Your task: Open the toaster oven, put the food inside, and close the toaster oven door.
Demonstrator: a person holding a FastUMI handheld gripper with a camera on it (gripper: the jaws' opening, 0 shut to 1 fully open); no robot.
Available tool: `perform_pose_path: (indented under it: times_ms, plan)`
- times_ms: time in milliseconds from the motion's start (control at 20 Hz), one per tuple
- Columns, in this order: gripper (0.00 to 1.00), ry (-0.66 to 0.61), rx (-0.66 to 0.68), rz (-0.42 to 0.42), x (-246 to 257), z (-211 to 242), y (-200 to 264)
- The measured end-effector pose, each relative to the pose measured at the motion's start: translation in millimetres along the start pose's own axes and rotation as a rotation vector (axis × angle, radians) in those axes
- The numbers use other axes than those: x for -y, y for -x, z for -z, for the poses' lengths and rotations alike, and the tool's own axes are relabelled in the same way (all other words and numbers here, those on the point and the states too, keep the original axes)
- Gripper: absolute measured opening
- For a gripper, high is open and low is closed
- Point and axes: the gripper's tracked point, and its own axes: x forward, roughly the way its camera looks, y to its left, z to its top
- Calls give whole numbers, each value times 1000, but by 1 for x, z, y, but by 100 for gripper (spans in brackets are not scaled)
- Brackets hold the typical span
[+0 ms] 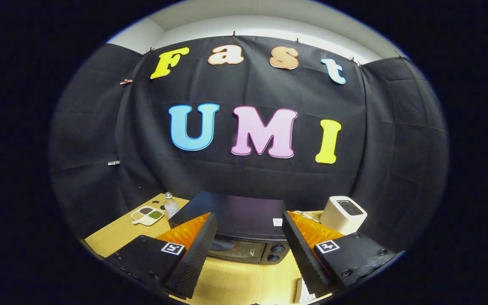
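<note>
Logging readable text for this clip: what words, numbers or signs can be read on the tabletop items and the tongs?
No words or numbers can be read.
White sticker on the toaster oven top: too small to read.
Bottle label: blurred.
Knobs on the oven front: markings too small.
Square coded markers on the tongs, which are open with the oven just beyond: patterns, not text.

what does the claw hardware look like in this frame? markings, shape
The claw has two wedge-shaped fingers with finely ribbed inner faces. Each sits on a dark block body with visible screws, and each body carries a square black-and-white tag. The fingers stand apart, with the toaster oven beyond them.
</note>
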Motion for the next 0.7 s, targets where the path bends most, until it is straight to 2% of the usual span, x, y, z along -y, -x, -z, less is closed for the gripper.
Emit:
perform_pose_path:
  times_ms: [250,400,700]
  plan:
    - [96,-107,20,-4,7,-14,7]
    - [96,-64,62,-2,21,-28,12]
    - [96,-108,52,11,36,-30,9]
